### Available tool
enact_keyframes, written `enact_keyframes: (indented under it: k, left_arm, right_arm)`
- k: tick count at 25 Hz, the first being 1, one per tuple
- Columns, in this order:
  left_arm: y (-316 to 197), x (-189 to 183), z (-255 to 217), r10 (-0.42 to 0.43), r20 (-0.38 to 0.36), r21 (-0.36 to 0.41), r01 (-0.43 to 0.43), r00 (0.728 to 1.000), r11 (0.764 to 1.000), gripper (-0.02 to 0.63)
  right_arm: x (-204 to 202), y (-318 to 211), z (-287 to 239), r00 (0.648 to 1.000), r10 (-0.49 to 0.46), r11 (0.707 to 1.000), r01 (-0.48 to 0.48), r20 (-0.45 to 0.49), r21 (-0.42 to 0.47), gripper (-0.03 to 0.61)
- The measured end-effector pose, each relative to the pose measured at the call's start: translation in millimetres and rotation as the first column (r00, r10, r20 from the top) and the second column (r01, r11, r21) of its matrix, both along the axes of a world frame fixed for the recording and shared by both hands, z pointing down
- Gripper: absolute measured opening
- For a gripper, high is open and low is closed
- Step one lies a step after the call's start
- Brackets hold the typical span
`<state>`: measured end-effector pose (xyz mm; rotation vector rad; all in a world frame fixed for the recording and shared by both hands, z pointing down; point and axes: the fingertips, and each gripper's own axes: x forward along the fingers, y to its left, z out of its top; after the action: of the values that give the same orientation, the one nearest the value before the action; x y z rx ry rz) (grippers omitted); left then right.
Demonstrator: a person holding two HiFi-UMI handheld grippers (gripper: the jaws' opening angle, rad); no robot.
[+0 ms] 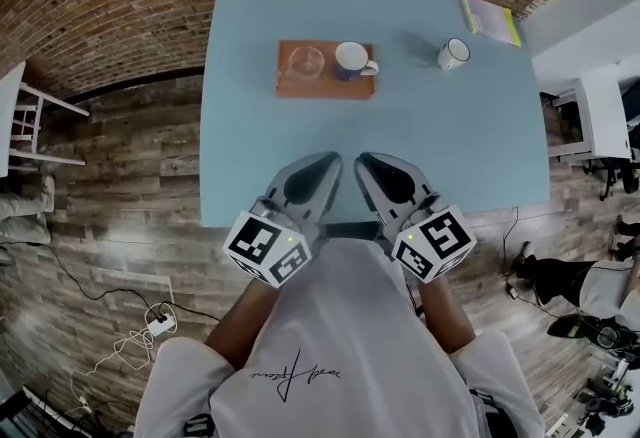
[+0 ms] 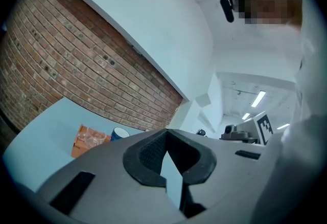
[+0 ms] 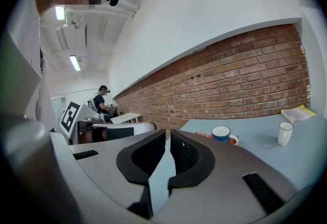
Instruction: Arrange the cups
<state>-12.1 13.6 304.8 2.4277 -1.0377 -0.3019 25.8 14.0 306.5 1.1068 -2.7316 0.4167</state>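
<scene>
Well ahead of your left tongs (image 1: 326, 166) and right tongs (image 1: 368, 166), both pinched closed on nothing, the blue cup (image 1: 351, 59) and clear glass (image 1: 307, 61) sit on the wooden tray (image 1: 325, 87) while the white mug (image 1: 453, 53) stands apart further right, probably the bit left to do.

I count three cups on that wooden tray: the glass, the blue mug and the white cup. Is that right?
Not quite. The white cup is not on the tray; it stands on the bare table to the tray's right, apart from it. Only the glass and the blue mug are on the tray. The head view shows this.
</scene>
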Motion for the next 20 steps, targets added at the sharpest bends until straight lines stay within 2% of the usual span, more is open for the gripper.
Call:
enact_keyframes:
  k: [11,20]
  left_arm:
    - [-27.9,8.6,8.9,0.010,0.032,-0.003,-0.010,0.999,1.000,0.008]
    - [-54.5,32.0,19.9,-0.005,0.096,0.012,0.004,0.995,1.000,0.008]
  right_arm:
    - [14.4,-31.5,0.3,0.986,-0.160,0.985,0.163,-0.053,0.049,0.023]
    - [32.3,-71.3,18.4,0.972,-0.219,0.974,0.223,-0.088,0.042,0.023]
